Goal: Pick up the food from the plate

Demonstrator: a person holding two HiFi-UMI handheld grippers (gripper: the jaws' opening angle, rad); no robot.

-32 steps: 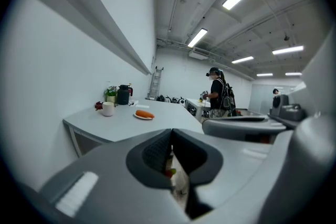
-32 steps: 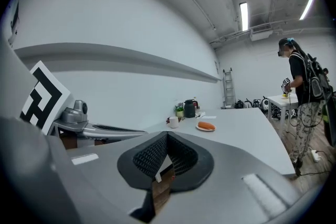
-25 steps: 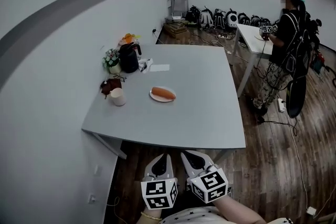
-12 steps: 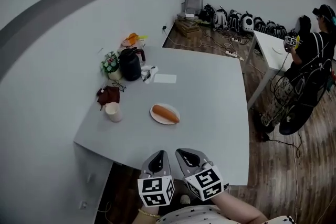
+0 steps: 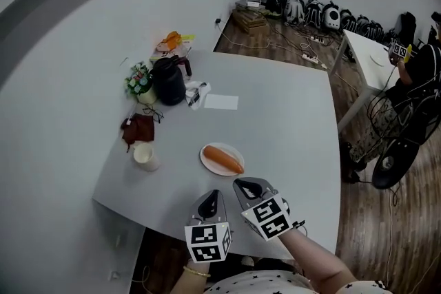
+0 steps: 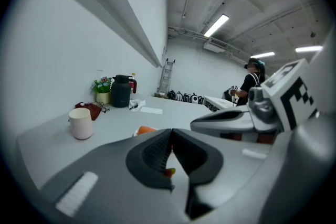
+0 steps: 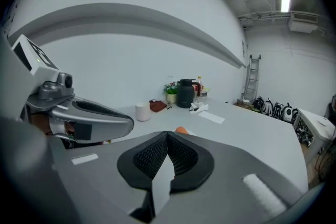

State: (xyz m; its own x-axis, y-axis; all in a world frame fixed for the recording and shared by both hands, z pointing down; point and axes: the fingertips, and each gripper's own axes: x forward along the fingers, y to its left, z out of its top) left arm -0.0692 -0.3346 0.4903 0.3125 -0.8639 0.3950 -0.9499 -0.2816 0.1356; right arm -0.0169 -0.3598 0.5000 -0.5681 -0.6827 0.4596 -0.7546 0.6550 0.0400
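Hovering grippers: left gripper (image 5: pixel 213 196) and right gripper (image 5: pixel 243 183) hang side by side over the near edge of the table (image 5: pixel 289 127), each with its jaws pressed together on nothing.
Food (image 5: pixel 223 158): orange and sausage-shaped, lying untouched on the white plate (image 5: pixel 205 152), just beyond the right gripper.
Progress: nothing lifted yet; opening, reaching, gripping and raising all remain.
Farther back: cup (image 5: pixel 145 156), then kettle (image 5: pixel 169 80).
Hard to tell: what the food is; both gripper views hide most of it.

The right tool (image 7: pixel 168 136) has its jaws pressed together, empty, with the orange food (image 7: pixel 181 130) just beyond their tips.
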